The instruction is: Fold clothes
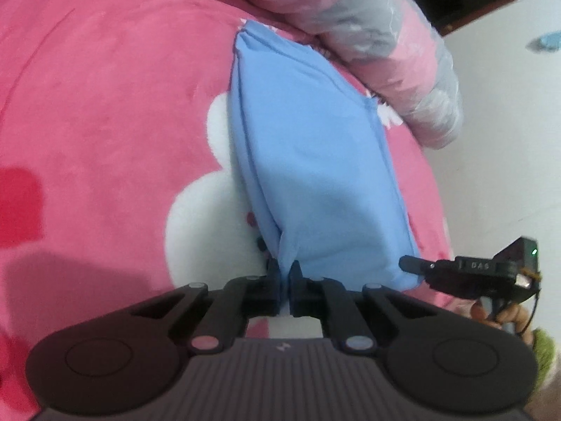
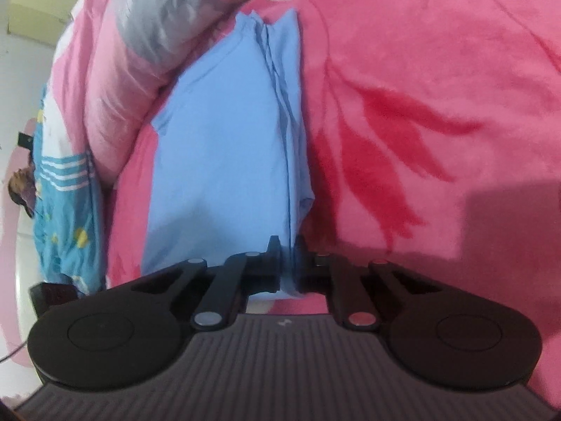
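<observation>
Left gripper (image 1: pixel 284 273): pinching shirt (image 1: pixel 308 147) edge at 6 o'clock.
Right gripper (image 2: pixel 288 249): pinching shirt (image 2: pixel 224 147) too.
Risk: uneven pull could skew the layers.

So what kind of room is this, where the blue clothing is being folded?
Most likely a bedroom. The blue garment lies on a plush pink blanket like a bedspread, with a rolled pink and grey quilt beside it. Both grippers, left and right, pinch the garment.
</observation>
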The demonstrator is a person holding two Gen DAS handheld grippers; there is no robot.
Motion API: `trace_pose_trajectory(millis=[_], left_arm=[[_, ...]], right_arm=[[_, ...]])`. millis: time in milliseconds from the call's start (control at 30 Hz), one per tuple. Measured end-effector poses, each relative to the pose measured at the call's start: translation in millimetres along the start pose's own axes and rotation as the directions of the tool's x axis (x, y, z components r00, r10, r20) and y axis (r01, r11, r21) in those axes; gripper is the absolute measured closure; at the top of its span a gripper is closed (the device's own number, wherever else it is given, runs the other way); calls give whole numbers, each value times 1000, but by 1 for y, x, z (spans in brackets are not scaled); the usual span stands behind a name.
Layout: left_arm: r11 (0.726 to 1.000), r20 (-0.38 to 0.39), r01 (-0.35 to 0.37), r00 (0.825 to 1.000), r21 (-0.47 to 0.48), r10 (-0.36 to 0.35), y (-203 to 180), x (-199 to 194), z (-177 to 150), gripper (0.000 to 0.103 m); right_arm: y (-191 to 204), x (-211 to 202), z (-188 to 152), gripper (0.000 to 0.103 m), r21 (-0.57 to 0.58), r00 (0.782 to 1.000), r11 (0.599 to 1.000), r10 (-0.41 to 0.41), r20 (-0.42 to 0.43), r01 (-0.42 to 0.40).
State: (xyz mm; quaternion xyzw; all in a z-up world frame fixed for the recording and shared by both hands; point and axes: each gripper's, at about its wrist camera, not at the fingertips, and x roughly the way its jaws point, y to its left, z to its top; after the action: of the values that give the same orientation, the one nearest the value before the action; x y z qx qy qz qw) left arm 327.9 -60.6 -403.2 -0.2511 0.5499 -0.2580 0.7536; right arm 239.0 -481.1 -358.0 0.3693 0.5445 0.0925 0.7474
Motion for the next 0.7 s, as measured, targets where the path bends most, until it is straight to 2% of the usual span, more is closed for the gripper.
trace_pose_trajectory(millis=[133,267,367,467,500,533,600,633,700], left_arm=[[1000,-48,29,998,11,-28,-6,-31,-17,99],[997,-169,-46,984,62,56,-11,-47,-75,99],[988,-260,-106,957,110,131,-15,-58,-123,98],[974,-344,-160,916,163,208,-19,-69,-170,96],[967,-371,-176,899,182,233,-20,-73,-186,95],[956,-373,-192,889,222,266,-22,-73,-198,90],[947,-355,-202,891,250,284,-25,-75,-203,88],[949,-354,-210,891,235,285,-26,-78,-200,84],[938,-318,-242,894,248,315,-32,-89,-192,79]], right_arm=[[6,-28,-33,98,4,998,1000,12,-65,-12],[-2,-61,-102,98,78,989,997,3,-150,9],[-18,-71,-163,98,138,972,987,-50,-230,83],[-33,-73,-214,97,157,946,971,-126,-298,178],[-36,-71,-220,95,132,939,968,-166,-301,213],[-39,-70,-225,82,108,931,963,-203,-303,245],[-38,-78,-220,76,120,935,960,-212,-283,254],[-32,-84,-217,76,83,931,956,-251,-264,281],[-9,-98,-212,75,-87,908,931,-366,-203,356]])
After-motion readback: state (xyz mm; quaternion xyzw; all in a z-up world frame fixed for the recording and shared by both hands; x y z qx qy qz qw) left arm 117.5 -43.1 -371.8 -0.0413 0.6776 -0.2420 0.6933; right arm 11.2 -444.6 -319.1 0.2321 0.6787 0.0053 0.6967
